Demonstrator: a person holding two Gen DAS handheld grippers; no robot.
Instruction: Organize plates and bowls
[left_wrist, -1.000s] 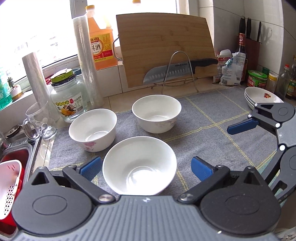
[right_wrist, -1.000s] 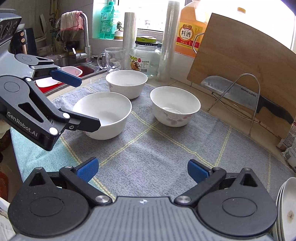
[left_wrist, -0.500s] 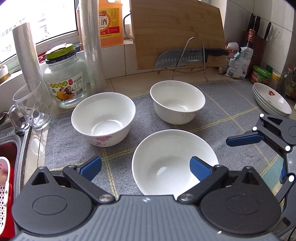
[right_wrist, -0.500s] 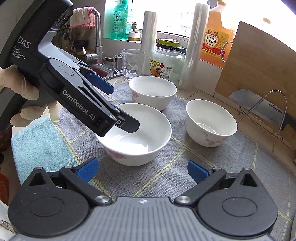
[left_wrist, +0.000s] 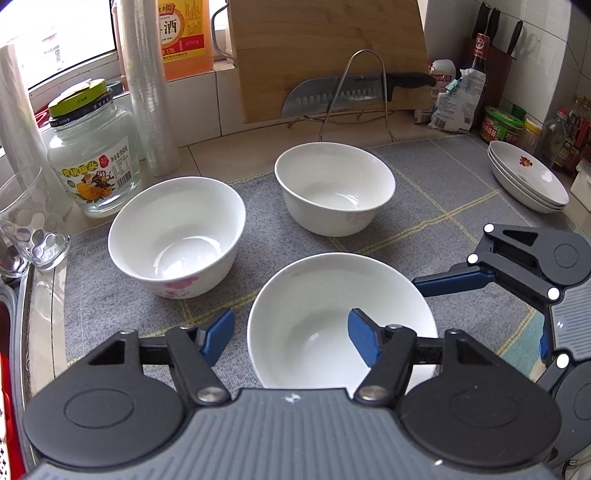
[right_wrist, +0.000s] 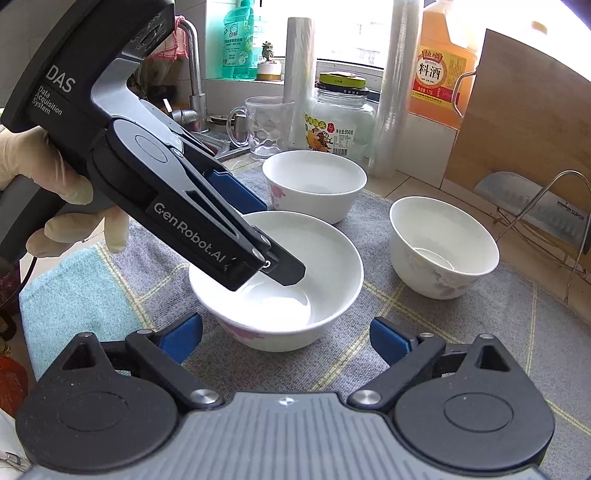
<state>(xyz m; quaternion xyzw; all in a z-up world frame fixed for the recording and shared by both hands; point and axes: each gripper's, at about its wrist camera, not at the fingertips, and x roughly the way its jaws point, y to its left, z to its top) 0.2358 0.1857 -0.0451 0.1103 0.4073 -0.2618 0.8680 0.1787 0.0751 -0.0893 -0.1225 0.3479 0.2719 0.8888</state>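
Three white bowls stand on a grey mat (left_wrist: 424, 192). The nearest bowl (left_wrist: 325, 332) (right_wrist: 295, 280) sits between both grippers. My left gripper (left_wrist: 291, 332) (right_wrist: 258, 240) is open, straddling this bowl's left rim: one finger inside the bowl, the other outside. My right gripper (right_wrist: 286, 332) (left_wrist: 480, 310) is open and empty, just to the right of the same bowl. The second bowl (left_wrist: 177, 236) (right_wrist: 314, 184) stands to the left, the third (left_wrist: 334, 188) (right_wrist: 443, 247) behind. A stack of white plates (left_wrist: 528, 181) lies at the far right.
A glass jar (left_wrist: 92, 147), a glass mug (left_wrist: 29, 221) and plastic rolls (left_wrist: 147, 92) stand at the back left by the sink. A cutting board (left_wrist: 325, 48) and a knife on a wire rack (left_wrist: 351, 96) stand behind. Bottles and jars (left_wrist: 502, 122) crowd the right corner.
My left gripper has moved forward and right over the nearest bowl, so one finger is now inside it. Its jaws have narrowed. My right gripper has come closer to the bowl.
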